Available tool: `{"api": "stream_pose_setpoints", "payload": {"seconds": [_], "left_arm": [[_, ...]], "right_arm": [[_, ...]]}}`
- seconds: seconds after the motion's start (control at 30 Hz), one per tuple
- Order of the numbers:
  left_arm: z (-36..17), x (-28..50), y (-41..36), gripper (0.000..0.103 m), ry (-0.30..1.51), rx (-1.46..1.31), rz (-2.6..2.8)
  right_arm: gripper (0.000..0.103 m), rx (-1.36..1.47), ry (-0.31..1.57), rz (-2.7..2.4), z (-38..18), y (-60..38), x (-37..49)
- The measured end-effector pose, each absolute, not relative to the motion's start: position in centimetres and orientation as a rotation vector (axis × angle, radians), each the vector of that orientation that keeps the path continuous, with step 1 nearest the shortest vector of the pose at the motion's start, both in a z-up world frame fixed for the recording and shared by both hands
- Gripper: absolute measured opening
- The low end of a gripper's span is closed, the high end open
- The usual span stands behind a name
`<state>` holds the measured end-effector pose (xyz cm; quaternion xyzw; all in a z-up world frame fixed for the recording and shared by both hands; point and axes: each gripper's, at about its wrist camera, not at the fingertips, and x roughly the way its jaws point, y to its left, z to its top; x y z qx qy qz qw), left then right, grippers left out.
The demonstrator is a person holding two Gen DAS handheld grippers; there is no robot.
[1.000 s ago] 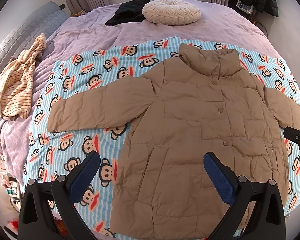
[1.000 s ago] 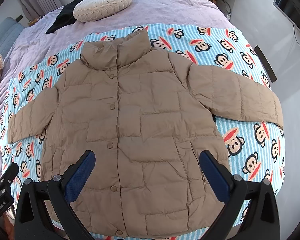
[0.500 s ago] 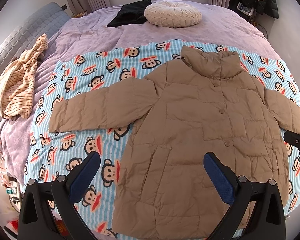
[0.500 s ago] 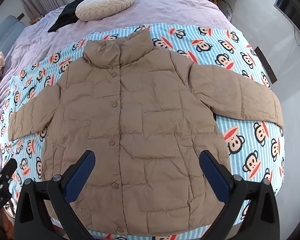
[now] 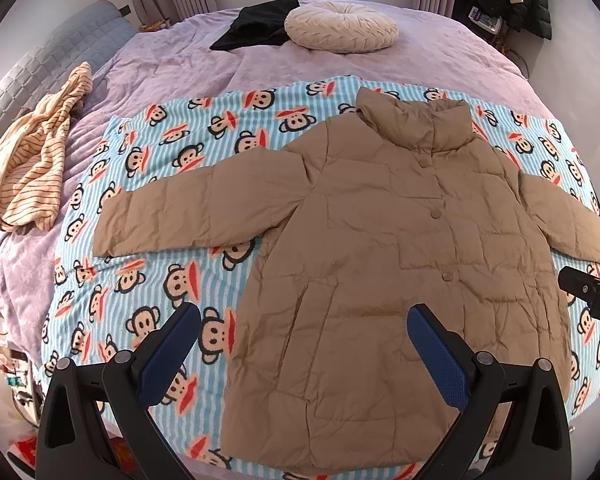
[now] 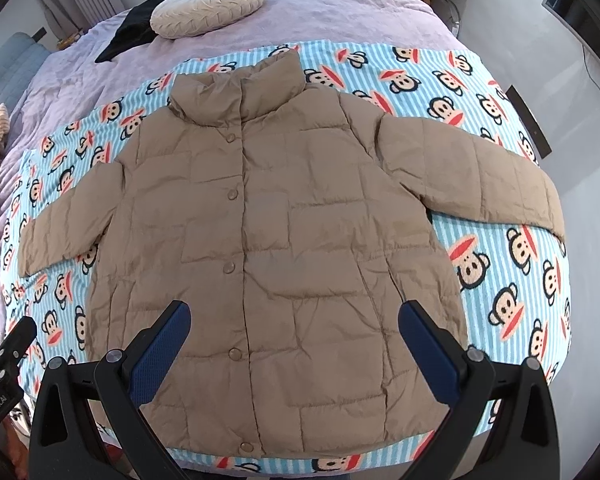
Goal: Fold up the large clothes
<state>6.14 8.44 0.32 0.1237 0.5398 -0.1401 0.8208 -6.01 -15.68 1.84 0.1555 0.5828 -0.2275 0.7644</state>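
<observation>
jacket [image 6: 284,240] flat, hem behind fingers | left tool [image 5: 304,340] released | right tool [image 6: 294,338] released

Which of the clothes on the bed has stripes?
The yellow garment crumpled at the bed's left edge. The tan jacket is plain and spread flat, and the black garment is plain too.

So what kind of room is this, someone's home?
Most likely a bedroom in a home. A tan puffer jacket lies spread on a monkey-print blanket over a large bed with a lilac cover, with a round cream cushion near its far end and curtains behind.
</observation>
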Motion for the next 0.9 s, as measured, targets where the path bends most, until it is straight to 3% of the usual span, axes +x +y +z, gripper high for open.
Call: {"api": "stream_pose_setpoints", "payload": {"seconds": [0.53,0.9], "left_arm": [[-1.9,8.7,11.5,0.103,1.211,0.199,-0.303],[-9.2,14.2,18.9,0.103,1.306,-0.093,-0.283]], "right_arm": [[0.103,0.356,1.308,-0.447,-0.4,-12.9,-3.9],[0.103,0.417,1.381,-0.237,-5.1,-8.3,-0.4]]}}
